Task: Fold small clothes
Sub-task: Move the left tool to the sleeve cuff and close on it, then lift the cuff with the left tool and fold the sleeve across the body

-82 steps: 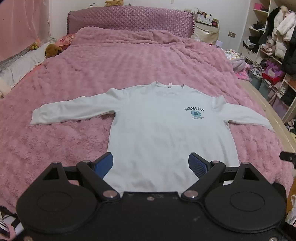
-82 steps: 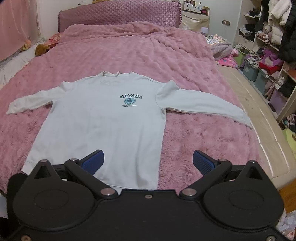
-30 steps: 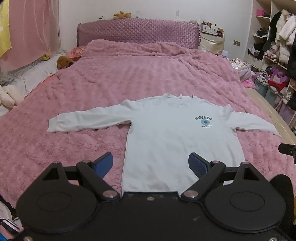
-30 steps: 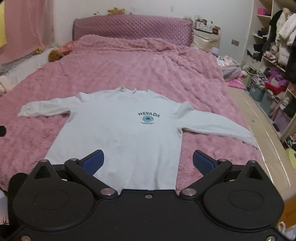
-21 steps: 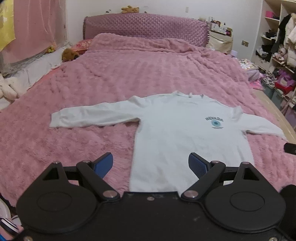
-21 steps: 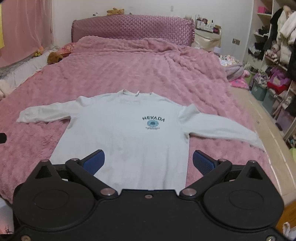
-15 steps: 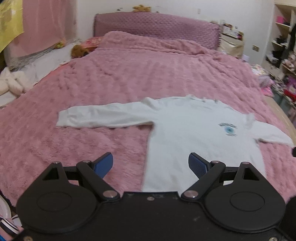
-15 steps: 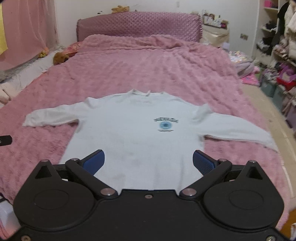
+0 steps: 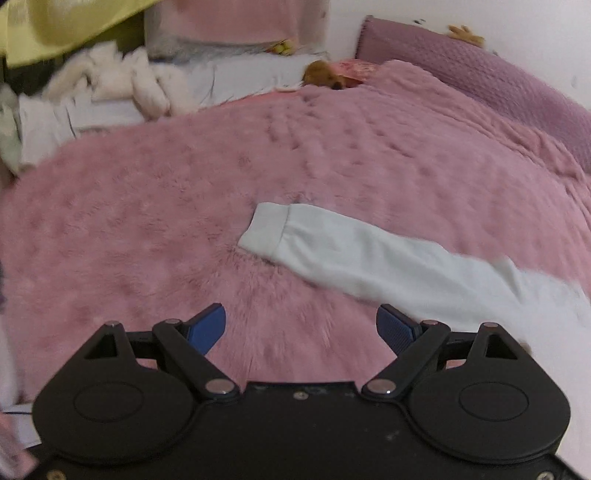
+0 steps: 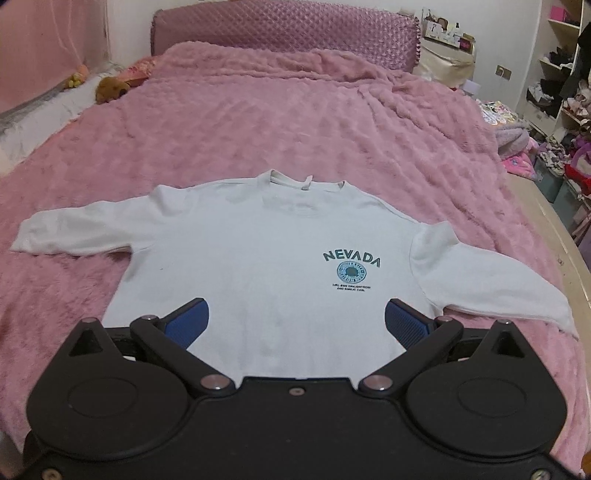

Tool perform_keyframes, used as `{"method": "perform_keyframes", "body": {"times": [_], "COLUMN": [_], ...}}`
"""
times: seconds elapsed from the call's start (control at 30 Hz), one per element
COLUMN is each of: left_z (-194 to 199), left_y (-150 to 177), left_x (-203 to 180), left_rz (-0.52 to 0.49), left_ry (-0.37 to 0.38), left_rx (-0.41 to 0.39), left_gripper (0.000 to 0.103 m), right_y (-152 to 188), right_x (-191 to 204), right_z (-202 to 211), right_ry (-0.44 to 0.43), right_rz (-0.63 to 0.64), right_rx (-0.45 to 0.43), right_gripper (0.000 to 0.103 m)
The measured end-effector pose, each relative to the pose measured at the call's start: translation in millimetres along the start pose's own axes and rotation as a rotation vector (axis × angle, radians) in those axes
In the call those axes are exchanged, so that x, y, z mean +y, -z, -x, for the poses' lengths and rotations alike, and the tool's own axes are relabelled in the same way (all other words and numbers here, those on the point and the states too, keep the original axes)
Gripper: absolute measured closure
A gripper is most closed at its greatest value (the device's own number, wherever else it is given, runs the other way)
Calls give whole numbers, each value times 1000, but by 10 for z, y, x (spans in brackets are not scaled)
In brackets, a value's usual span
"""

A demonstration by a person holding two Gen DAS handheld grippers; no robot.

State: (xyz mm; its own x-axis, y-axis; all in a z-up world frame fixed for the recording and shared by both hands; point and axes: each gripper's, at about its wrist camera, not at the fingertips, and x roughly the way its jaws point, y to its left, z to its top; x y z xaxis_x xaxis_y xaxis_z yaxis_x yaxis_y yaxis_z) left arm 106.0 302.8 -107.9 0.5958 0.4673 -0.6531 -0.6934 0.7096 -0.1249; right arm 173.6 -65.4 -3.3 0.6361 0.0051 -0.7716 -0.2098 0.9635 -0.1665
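Observation:
A white long-sleeved sweatshirt [image 10: 266, 266] with a green NEVADA print lies flat, front up, on the pink fluffy bedspread, both sleeves spread out. My right gripper [image 10: 294, 323] is open above its lower hem area, empty. In the left wrist view only the sweatshirt's left sleeve [image 9: 354, 254] shows, its cuff [image 9: 264, 229] pointing up-left. My left gripper [image 9: 301, 326] is open over bare bedspread, just short of the sleeve, its right fingertip [image 9: 393, 325] close to the sleeve's lower edge.
The pink bedspread [image 10: 295, 122] covers the whole bed up to a quilted purple headboard [image 10: 280, 22]. A brown plush toy [image 10: 110, 88] lies at the left side. White plush toys [image 9: 122, 85] sit beside the bed. Shelves and bins of clothes [image 10: 561, 96] stand at the right.
My left gripper has swung left, from facing the sweatshirt's body to facing its left sleeve and cuff. My right gripper shifted left and closer over the sweatshirt's middle. Both stayed open.

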Motion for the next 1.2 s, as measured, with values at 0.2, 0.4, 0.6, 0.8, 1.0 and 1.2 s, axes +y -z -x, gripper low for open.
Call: {"method": "perform_keyframes", "body": {"times": [0.2, 0.4, 0.6, 0.8, 1.0, 1.2], "left_z": [-1111, -1728, -1983, -2004, -1862, -1719], "left_y": [-184, -226, -177, -129, -183, -235], "left_x": [145, 266, 216, 95, 34, 12], "left_rz": [74, 129, 103, 11, -24, -28], "left_ry": [-162, -166, -191, -178, -113, -114], "left_rx": [75, 183, 204, 133, 87, 54], "left_gripper": [12, 12, 12, 39, 95, 96], "right_y": [42, 28, 29, 106, 199, 212], "right_x": [-210, -502, -564, -702, -1001, -1151], "right_z": [-325, -707, -1167, -1216, -1193, -1155], "right_ry": [74, 142, 245, 380, 410, 417], "right_rz": [-25, -106, -59, -11, -56, -64], "right_rx": [61, 83, 112, 120, 145, 145], "right_gripper": [3, 3, 3, 3, 3, 3]}}
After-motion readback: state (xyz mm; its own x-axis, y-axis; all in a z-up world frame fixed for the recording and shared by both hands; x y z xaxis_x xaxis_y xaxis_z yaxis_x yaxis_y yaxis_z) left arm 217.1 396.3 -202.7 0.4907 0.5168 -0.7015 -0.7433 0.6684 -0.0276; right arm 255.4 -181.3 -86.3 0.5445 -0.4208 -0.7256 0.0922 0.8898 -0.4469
